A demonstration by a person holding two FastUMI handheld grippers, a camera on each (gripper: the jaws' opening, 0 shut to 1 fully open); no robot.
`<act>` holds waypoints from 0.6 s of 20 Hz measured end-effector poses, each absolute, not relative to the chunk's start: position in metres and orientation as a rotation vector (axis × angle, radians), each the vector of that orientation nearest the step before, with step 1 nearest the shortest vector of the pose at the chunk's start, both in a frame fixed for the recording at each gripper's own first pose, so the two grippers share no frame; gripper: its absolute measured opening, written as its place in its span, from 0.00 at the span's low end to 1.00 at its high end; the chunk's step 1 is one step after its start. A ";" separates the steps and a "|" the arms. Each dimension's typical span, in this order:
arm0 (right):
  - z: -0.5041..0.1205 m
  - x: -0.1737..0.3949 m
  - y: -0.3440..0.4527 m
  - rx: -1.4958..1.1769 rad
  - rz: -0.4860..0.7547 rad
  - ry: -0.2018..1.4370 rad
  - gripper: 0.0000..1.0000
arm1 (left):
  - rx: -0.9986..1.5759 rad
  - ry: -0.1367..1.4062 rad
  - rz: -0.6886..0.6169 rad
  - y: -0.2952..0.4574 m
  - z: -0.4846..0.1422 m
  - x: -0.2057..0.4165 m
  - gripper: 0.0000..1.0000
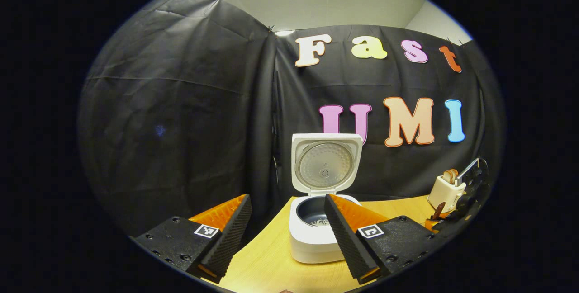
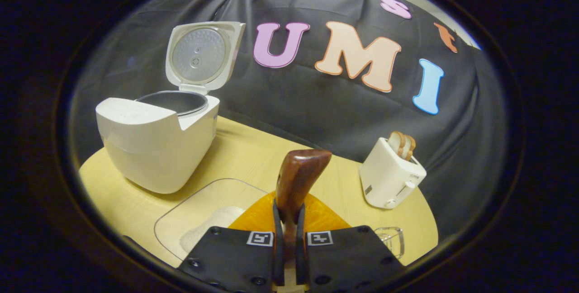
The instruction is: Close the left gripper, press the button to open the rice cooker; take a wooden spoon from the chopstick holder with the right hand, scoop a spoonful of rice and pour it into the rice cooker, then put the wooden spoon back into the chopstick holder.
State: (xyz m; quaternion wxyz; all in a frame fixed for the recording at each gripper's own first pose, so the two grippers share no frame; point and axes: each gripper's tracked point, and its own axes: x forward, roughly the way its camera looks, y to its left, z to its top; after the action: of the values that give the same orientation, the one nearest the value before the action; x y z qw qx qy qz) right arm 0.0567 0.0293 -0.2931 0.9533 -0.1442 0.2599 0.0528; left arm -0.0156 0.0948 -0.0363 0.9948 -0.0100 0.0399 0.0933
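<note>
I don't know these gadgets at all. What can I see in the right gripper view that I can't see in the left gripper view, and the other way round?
Right gripper view: the right gripper, jaws shut on a wooden spoon, above a clear tray holding a heap of rice, plus a small clear holder near the table's edge.

Left gripper view: the left gripper, jaws wide apart and holding nothing, and a look down into the inner pot, where a few grains lie.

Both: the white rice cooker with its lid up, the toaster with bread in it, and the wooden table.
</note>
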 end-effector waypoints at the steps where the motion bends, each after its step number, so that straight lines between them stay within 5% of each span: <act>1: -0.295 0.054 0.033 -0.276 0.109 0.536 0.12 | -0.022 0.082 0.184 0.096 -0.037 -0.015 0.95; 12: -0.311 0.039 0.039 0.148 0.052 0.692 0.12 | -0.023 0.080 0.145 0.097 -0.035 -0.006 0.94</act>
State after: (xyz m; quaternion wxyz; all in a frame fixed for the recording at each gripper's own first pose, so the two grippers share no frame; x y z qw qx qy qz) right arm 0.0392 0.0386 -0.3108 0.9377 0.0725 0.3387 0.0257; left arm -0.0064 0.0966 -0.0349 0.9965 -0.0116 0.0400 0.0724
